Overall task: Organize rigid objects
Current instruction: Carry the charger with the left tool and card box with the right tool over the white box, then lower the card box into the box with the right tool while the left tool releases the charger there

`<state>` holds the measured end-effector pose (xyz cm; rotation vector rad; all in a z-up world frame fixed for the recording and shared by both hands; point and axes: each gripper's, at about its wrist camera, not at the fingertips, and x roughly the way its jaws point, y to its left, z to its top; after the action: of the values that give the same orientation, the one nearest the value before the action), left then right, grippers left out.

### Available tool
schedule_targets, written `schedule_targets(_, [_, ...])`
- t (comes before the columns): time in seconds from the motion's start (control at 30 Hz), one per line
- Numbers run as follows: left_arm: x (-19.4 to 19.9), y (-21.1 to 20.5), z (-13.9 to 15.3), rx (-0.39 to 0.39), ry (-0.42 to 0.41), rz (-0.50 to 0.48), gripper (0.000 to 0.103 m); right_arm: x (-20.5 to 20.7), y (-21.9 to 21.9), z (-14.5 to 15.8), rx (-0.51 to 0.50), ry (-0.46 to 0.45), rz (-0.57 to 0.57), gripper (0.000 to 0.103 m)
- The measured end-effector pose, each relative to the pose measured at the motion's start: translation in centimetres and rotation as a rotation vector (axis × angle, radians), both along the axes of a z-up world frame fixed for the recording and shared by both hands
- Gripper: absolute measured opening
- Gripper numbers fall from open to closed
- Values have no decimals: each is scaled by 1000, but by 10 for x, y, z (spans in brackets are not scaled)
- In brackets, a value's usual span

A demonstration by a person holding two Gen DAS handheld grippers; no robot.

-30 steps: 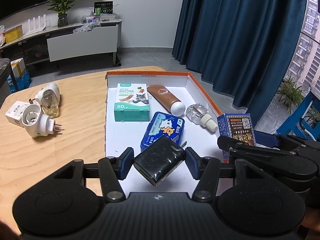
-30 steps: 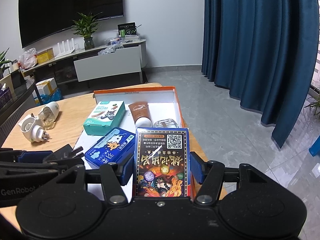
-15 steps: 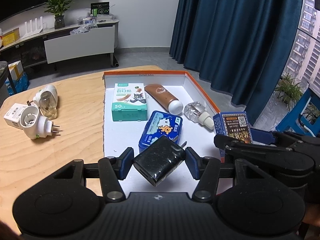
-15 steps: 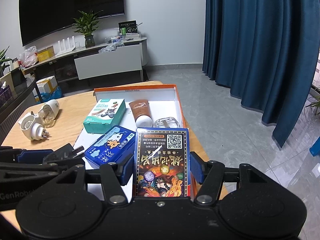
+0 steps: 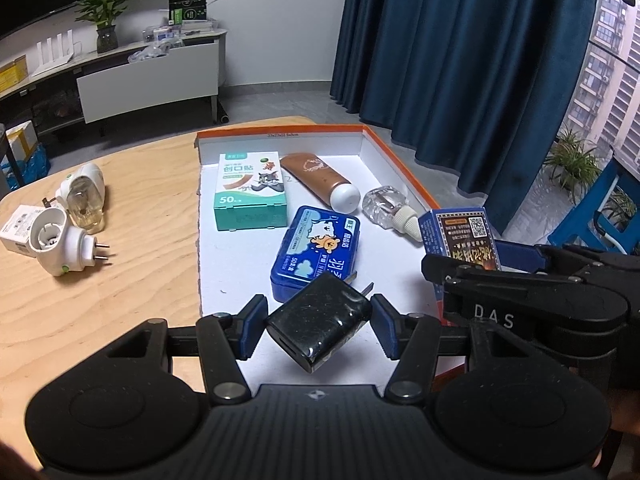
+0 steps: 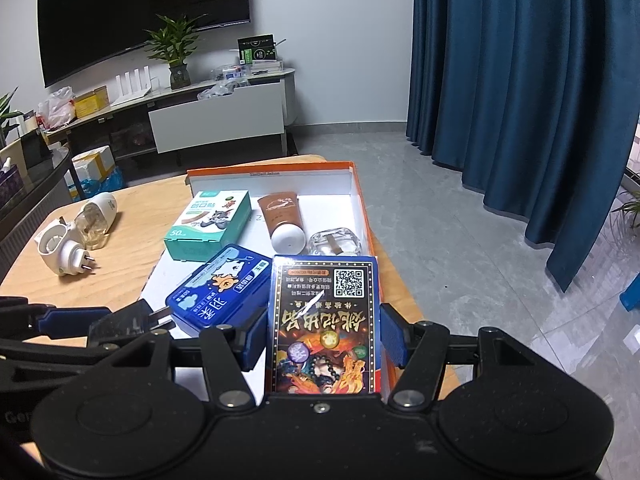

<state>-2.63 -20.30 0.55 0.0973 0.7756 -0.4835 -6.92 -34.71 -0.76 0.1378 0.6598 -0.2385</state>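
My left gripper [image 5: 318, 326] is shut on a black plug adapter [image 5: 318, 328], held tilted over the near part of the orange-rimmed white box [image 5: 280, 133]. Over the box's near right corner, my right gripper [image 6: 323, 338] is shut on a blue card box [image 6: 325, 332] with a QR code; that card box [image 5: 460, 234] also shows in the left wrist view. Inside the box lie a green plaster box [image 5: 252, 194], a brown tube [image 5: 318, 178], a clear bottle [image 5: 386, 209] and a blue tin [image 5: 316, 248].
On the wooden table [image 5: 120, 280] left of the box lie a white plug-in device [image 5: 60, 246], a second one with a liquid bottle [image 5: 84, 196], and a small white carton [image 5: 16, 226]. Blue curtains [image 5: 460, 60] hang past the table's right edge.
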Motion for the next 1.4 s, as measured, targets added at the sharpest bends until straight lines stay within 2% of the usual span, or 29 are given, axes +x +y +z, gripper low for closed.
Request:
schedule_targets(1.1, [3, -2, -2, 10, 10, -49, 57, 5, -3, -3, 6, 30, 4, 72])
schedule_targets(1.4, [7, -9, -6, 20, 22, -80, 57, -6, -11, 10, -13, -51, -56, 78])
